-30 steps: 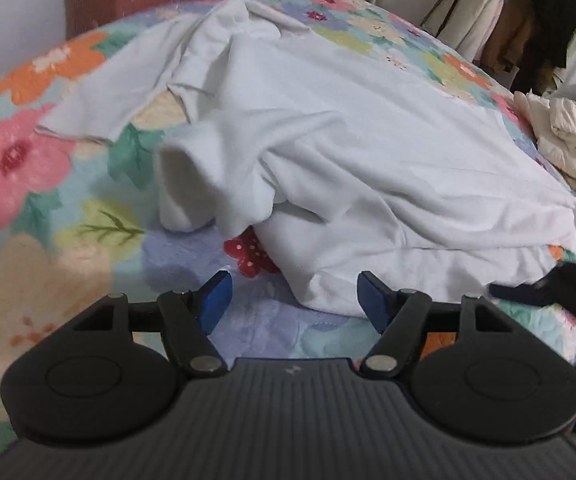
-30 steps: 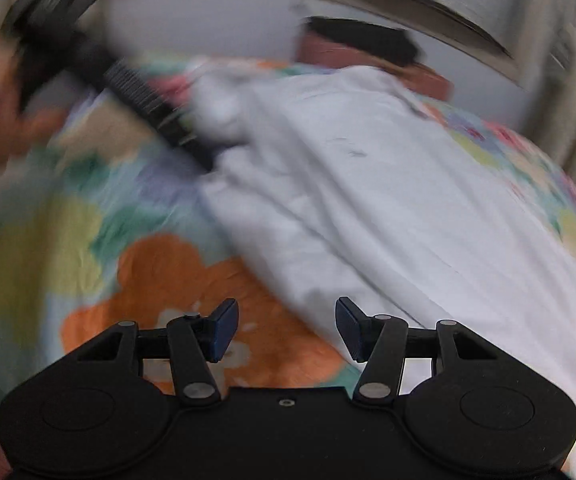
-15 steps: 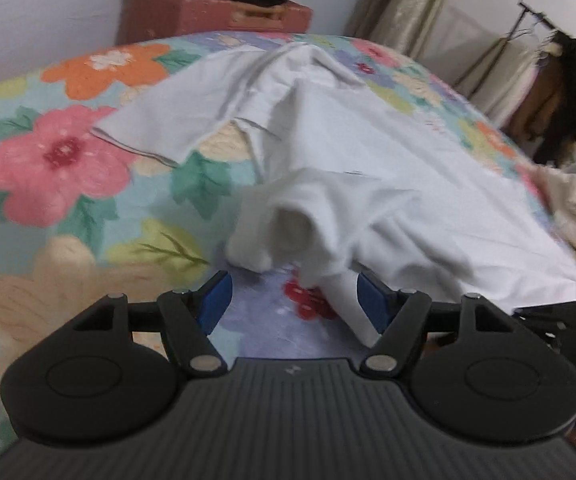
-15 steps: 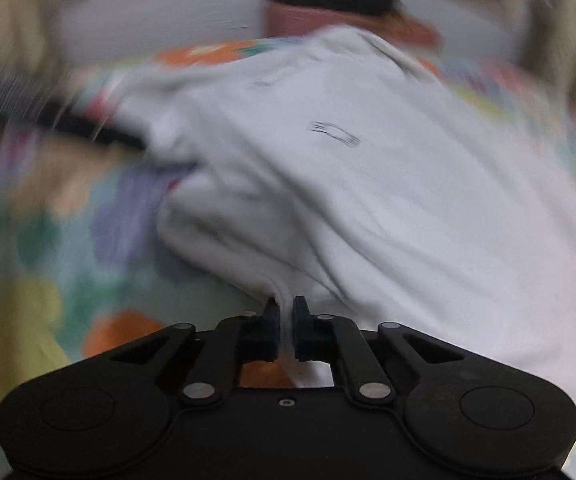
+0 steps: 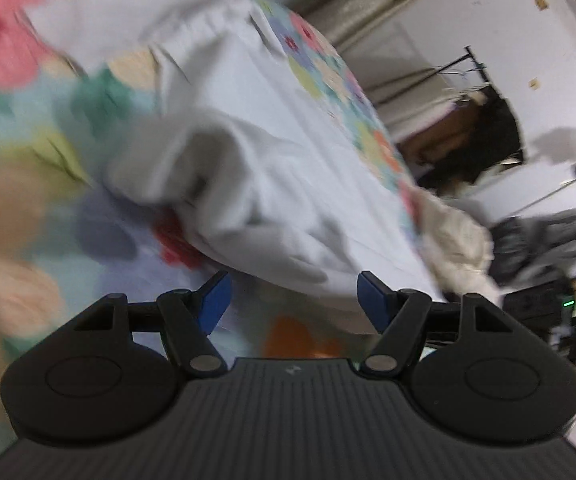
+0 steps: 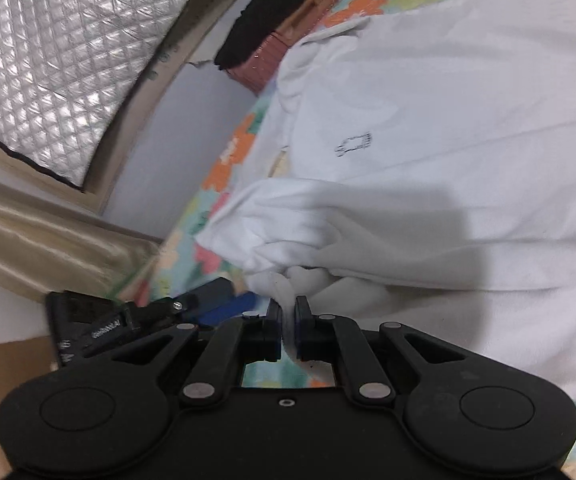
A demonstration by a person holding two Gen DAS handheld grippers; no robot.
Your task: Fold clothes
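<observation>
The right gripper (image 6: 287, 322) pinches the white shirt (image 6: 428, 128) at lower centre; the left gripper (image 5: 290, 296), spread, should grab the neighbouring hem evenly.

This is a bedroom in a home. A bed (image 5: 16, 128) fills most of the room, and it has a cover with big bright flowers. A clothes rack (image 5: 476, 64) stands by the wall with dark clothes (image 5: 484, 136) hanging on it. Long curtains (image 5: 372, 4) hang down near it. A window (image 6: 52, 52) is covered with a shiny silver sheet. A brown case (image 6: 288, 40) sits at the far end of the bed.
</observation>
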